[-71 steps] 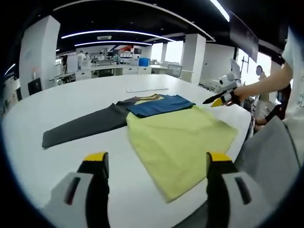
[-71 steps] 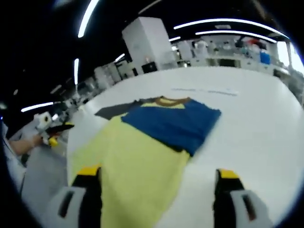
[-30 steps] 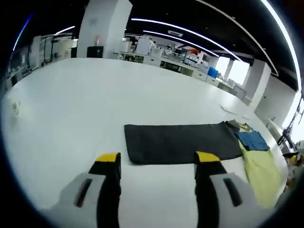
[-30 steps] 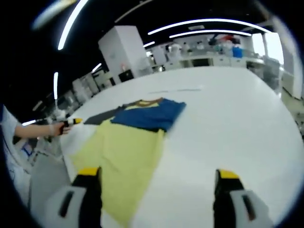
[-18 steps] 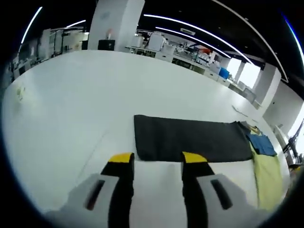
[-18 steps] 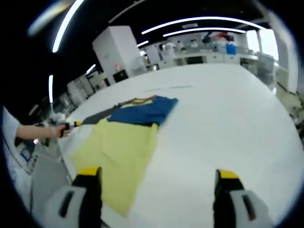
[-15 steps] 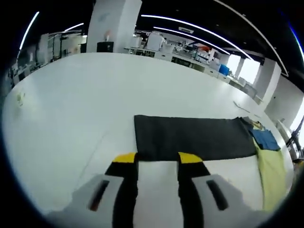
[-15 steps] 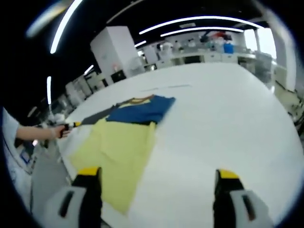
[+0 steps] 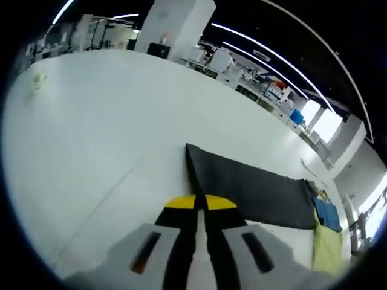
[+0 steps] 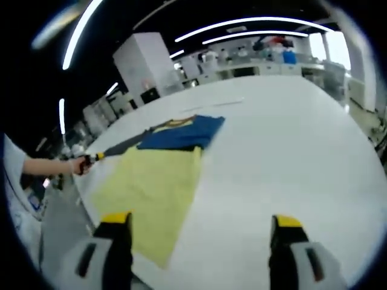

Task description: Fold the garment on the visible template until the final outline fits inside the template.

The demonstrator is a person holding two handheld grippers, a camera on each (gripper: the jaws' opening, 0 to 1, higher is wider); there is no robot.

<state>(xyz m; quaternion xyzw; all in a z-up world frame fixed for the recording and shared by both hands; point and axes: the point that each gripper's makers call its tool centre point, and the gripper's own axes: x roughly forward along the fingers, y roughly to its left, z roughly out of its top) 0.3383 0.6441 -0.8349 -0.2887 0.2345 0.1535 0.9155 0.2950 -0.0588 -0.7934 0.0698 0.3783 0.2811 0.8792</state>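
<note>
yellow, blue and dark garment (image 10: 158, 169) spread flat on white table (image 10: 290, 157), right gripper (image 10: 199, 232) hovering above with jaws wide apart; left gripper (image 10: 89, 159) held at table's far-left edge.

On the table (image 10: 302, 151) we find the garment (image 10: 154, 181) lying flat, its body reaching to the near edge, with a folded sleeve (image 10: 181, 134) laid across its upper part. In the left gripper view we see the other sleeve (image 9: 251, 187) stretched out along the table, its end just ahead of the left gripper (image 9: 201, 202). Our right gripper (image 10: 196, 226) hangs over the table beside the garment, apart from it.
</note>
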